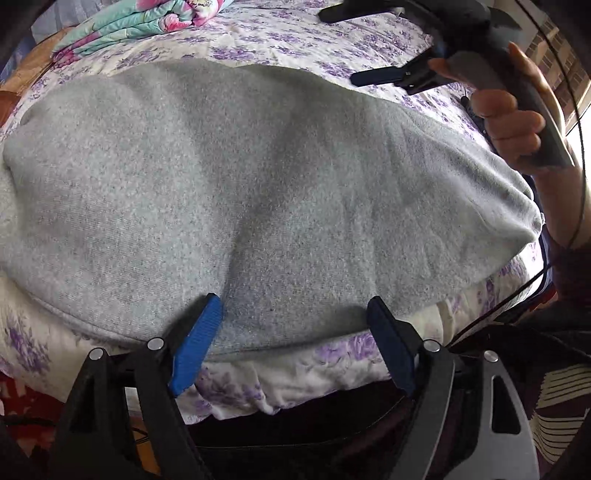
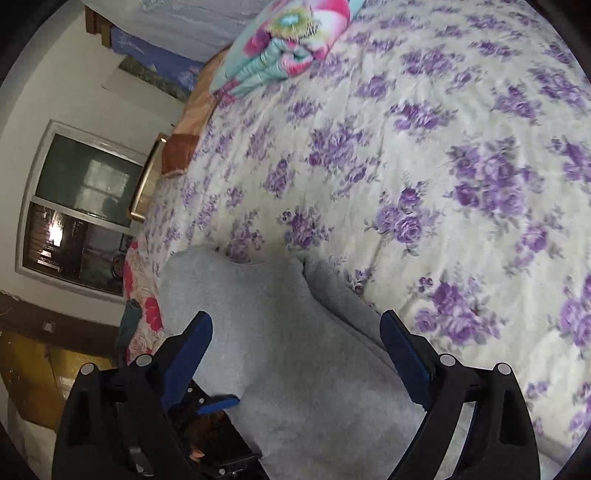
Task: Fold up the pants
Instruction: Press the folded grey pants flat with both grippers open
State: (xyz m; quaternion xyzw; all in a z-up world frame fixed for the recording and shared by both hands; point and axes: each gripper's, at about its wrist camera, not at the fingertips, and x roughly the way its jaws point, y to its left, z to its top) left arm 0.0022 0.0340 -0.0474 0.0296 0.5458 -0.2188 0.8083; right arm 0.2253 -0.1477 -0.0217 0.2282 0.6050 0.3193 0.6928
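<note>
Grey pants (image 1: 240,177) lie folded into a broad flat pile on the flowered bed cover (image 1: 280,37). My left gripper (image 1: 295,314) hangs over the pile's near hem at the bed's edge, open, with its blue pads clear of the cloth. In the same view a hand (image 1: 513,122) holds my right gripper (image 1: 337,48) at the top right, above the bed beyond the pile's far right corner, open and empty. The right wrist view shows that gripper (image 2: 295,321) spread wide over one end of the pants (image 2: 277,350), with a blue finger of the left gripper (image 2: 218,402) below.
A folded teal and pink flowered quilt (image 1: 140,22) (image 2: 288,44) lies at the far side of the bed. A wooden headboard (image 2: 147,177) and a window (image 2: 81,206) stand beyond the bed's left edge. A black cable (image 1: 495,306) runs past the right gripper's arm.
</note>
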